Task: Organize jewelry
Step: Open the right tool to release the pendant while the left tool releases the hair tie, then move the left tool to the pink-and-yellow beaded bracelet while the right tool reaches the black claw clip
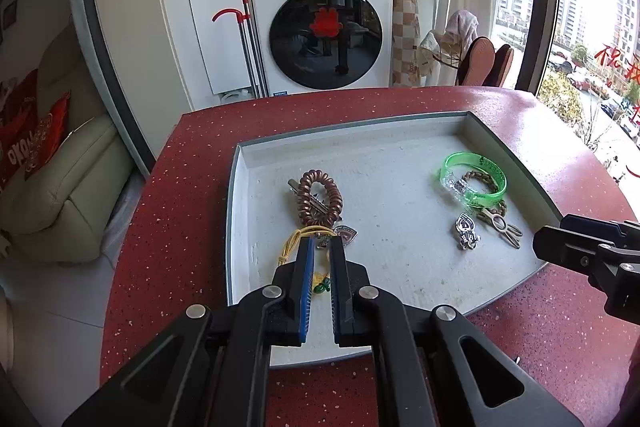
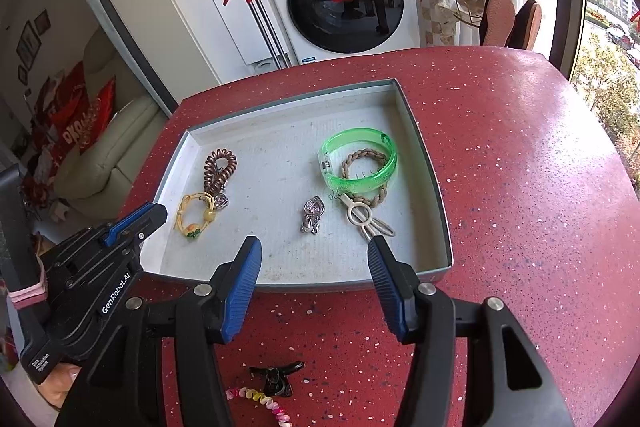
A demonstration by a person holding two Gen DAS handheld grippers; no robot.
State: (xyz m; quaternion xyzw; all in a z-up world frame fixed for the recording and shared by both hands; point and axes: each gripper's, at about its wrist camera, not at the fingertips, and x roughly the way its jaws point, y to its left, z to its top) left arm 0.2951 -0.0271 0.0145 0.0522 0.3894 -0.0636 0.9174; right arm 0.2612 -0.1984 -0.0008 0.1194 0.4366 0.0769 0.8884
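The left tongs are drawn nearly together with nothing between them, poised above the near-left part of the tray. Just under and ahead of their tips lies a yellow cord bracelet with small beads, and beyond it a brown coil hair tie over a metal clip. The right tongs stand wide apart and empty over the tray's near wall; just ahead of them lie a silver charm and a pale loop clip, and farther on a green bangle sitting around a braided band.

These pieces all look light. The cord and coil are probably soft and will sag, so a pinch across the strand should do. The bangle looks stiff and slick; taking it across its wall seems safest. The charm lies flat and may slide away.

Still on the red bench, behind the right tongs, are a dark hair claw and a pink coil tie. The tray's raised wall must be cleared; its middle is bare.
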